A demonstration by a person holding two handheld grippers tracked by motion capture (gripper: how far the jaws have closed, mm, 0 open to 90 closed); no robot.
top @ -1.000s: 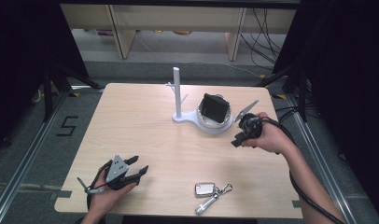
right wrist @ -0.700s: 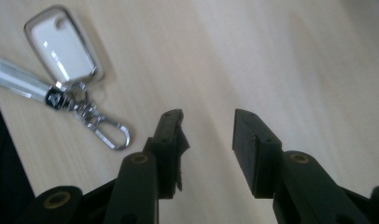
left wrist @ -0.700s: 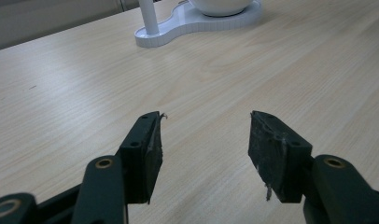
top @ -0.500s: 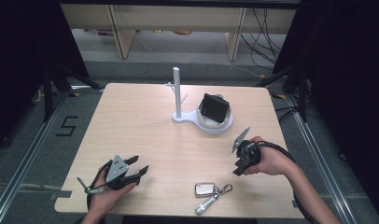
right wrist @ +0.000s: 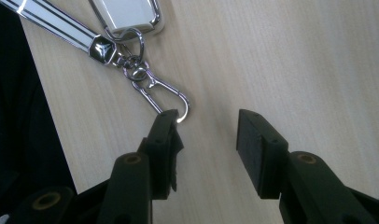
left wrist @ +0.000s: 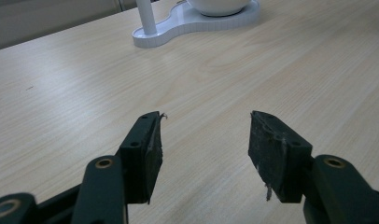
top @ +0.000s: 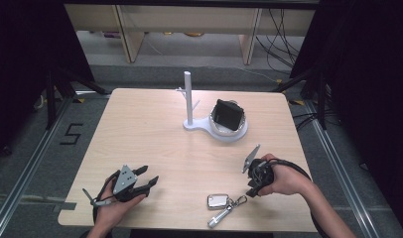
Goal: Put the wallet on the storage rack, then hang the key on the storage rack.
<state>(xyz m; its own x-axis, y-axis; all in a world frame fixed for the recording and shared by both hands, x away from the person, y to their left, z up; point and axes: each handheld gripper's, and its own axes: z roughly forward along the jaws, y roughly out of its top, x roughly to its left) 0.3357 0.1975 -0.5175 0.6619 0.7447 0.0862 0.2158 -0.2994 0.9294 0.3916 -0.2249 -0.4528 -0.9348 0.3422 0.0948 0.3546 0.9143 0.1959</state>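
Observation:
A bunch of keys (top: 222,202) lies near the table's front edge: a silver fob (right wrist: 131,14), a flat metal tag (right wrist: 61,29) and a snap hook (right wrist: 165,95) on rings. My right gripper (top: 250,190) hovers just right of the bunch, pointing down at it. In the right gripper view this gripper (right wrist: 206,122) is open; its jaws have just been opening, with bare wood between them and the snap hook's tip at the left jaw. My left gripper (top: 149,174) rests at the front left, and the left gripper view shows it (left wrist: 206,127) open and empty.
A white stand (top: 189,99) with an upright pegged post sits at the table's back middle. Its base (left wrist: 178,28) carries a white bowl (top: 239,133) holding a black boxy object (top: 228,115). A dark drop lies past the table's front edge (right wrist: 19,140).
My right hand has come from beside the bowl toward the front edge and lower, ending next to the keys. Its jaws stand wider. The left hand has not moved.

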